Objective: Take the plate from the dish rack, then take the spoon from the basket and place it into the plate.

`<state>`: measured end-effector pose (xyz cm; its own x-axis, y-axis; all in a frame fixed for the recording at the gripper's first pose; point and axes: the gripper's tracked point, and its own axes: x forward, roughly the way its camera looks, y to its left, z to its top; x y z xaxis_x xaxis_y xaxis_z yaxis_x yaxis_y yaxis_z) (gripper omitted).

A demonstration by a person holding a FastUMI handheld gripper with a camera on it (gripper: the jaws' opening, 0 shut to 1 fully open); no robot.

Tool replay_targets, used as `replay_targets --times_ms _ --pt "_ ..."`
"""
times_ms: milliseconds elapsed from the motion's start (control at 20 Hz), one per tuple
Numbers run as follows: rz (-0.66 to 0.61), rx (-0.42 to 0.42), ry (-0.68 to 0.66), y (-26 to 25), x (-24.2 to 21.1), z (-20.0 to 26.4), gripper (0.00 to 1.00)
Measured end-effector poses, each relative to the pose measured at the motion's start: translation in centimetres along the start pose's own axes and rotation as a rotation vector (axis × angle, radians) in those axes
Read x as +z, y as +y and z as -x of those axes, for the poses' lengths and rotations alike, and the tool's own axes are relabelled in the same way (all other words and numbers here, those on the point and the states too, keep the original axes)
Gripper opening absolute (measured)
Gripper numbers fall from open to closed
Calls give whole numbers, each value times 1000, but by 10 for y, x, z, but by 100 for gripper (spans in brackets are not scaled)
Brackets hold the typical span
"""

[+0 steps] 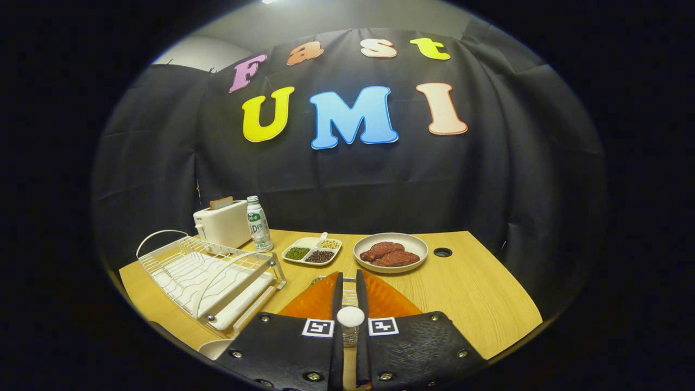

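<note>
Pinching spoon (350, 317), hand-held gripper (350, 282) closed.

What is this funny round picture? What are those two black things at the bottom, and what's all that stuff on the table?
A person holds a grabbing tool, the gripper, and a camera riding on it took this picture. Its two fingers sit close together around a small white round thing; I can't tell if they squeeze it. Under them lies an orange plate. Beyond, on the wooden table, are a dish rack, toaster, bottle, bean tray and food bowl.
</note>
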<state>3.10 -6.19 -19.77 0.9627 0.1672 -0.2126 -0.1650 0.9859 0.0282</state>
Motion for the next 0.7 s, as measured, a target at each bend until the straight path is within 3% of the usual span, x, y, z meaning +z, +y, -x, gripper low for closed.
replay_targets --times_ms 400,700 --pt "43 -34 -15 -1 47 42 9" --pt "51 -51 -4 7 58 74 9"
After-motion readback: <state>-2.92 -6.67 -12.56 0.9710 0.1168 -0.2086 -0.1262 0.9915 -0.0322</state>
